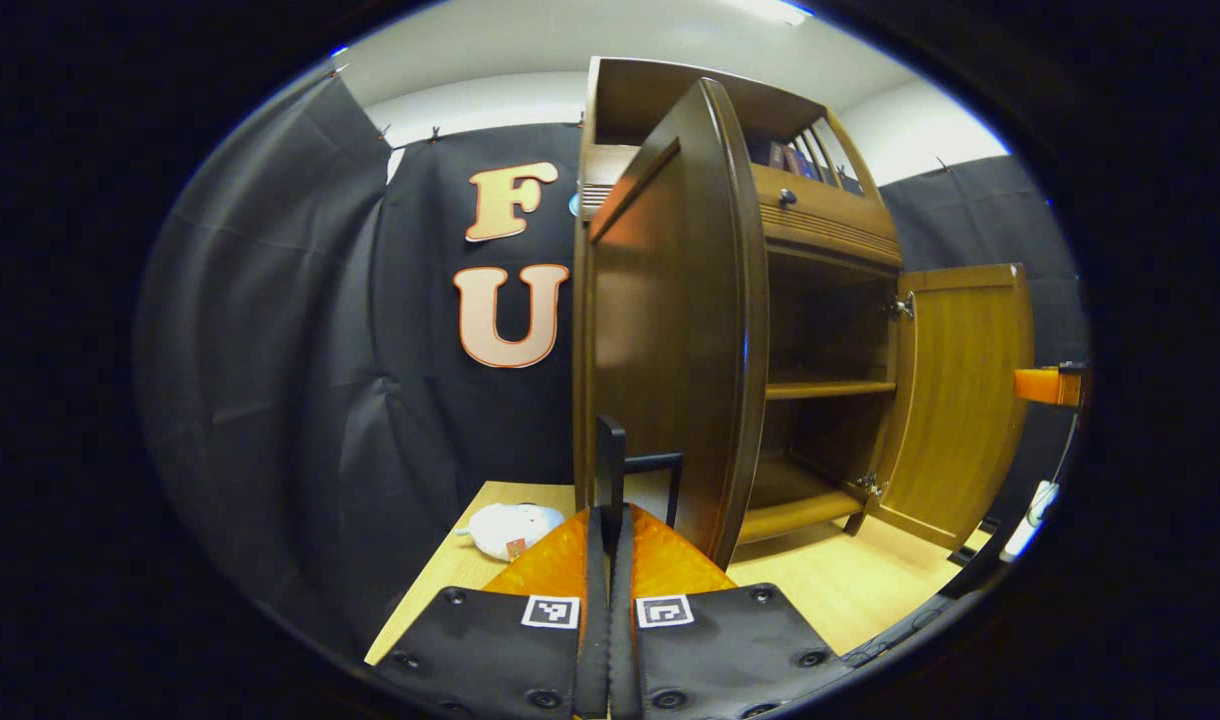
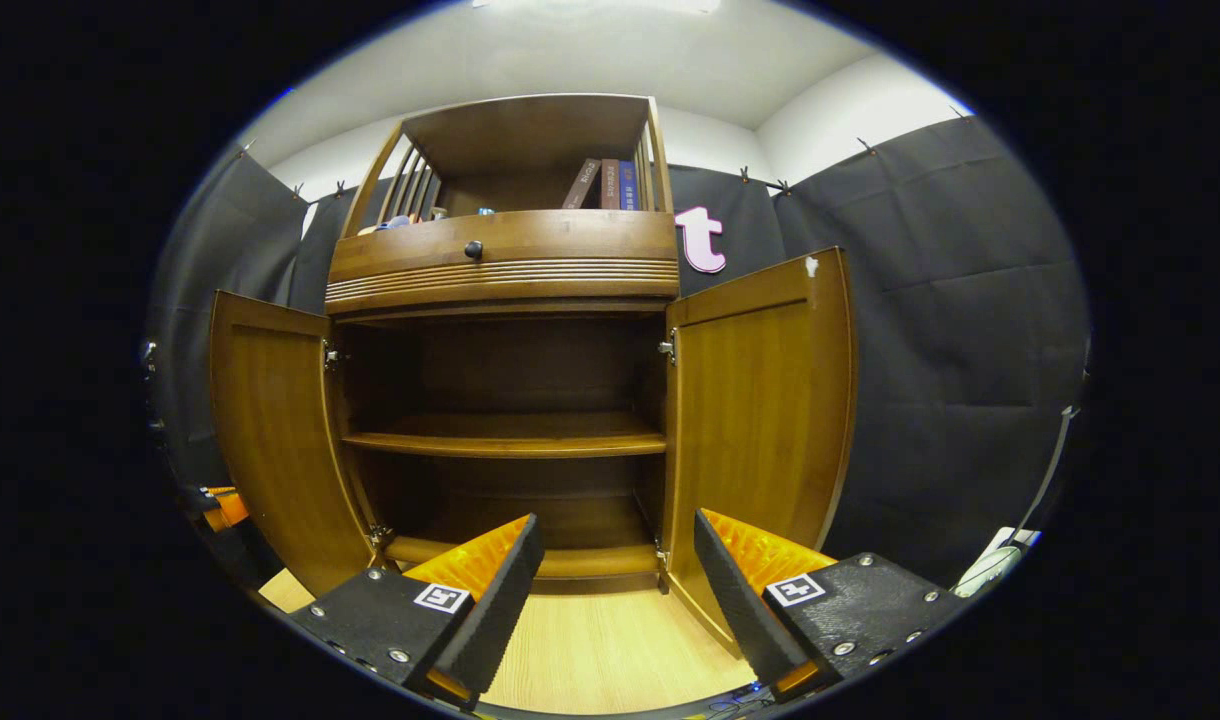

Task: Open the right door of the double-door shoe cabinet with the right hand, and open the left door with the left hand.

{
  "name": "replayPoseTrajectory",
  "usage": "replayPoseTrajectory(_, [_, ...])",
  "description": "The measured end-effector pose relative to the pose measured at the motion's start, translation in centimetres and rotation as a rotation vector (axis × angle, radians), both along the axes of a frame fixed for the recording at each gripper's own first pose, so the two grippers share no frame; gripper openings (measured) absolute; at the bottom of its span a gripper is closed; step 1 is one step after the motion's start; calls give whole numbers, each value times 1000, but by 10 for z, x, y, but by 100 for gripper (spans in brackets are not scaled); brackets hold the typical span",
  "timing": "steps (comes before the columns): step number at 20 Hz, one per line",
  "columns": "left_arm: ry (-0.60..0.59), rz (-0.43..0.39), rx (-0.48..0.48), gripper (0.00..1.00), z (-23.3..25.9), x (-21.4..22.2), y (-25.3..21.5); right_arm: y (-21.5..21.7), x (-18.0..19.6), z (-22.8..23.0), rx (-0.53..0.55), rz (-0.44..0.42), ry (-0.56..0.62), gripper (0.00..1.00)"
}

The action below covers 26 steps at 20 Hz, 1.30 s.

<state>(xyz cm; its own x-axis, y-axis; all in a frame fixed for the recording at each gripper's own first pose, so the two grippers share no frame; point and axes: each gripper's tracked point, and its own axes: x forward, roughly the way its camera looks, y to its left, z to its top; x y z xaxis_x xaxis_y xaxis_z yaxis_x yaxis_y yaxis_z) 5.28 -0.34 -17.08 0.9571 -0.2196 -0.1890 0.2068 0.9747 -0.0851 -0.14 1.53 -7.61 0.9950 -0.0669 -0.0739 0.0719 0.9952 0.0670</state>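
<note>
Shoe cabinet (image 2: 510,260) upright, facing camera; left door (image 2: 270,440), right door (image 2: 760,400) swung outward | left gripper (image 1: 610,470) closed, apparently on left door's handle (image 1: 650,462); right gripper (image 2: 615,560) wide open, empty

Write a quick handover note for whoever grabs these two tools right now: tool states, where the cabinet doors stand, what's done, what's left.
Left tool: fingers closed together, holding nothing, close beside the left door.
Right tool: open, empty, facing the shoe cabinet from the front.
Left door: swung wide open.
Right door: swung wide open.
Inside: the middle shelf looks bare.
Done: both doors appear open.
Left: likely nothing but backing both tools away.
</note>
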Motion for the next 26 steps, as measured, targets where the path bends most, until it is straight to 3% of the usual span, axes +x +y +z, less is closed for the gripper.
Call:
replayPoseTrajectory(2, [4,-3,0,7,-2,4,9,12,2,2,4,11,-1,92])
replayPoseTrajectory(13, [0,-22,15,7,-3,-2,43,38,9,5,1,28,1,92])
replayPoseTrajectory(26, [56,47,-1,7,-16,-19,81,54,11,3,4,58,10,92])
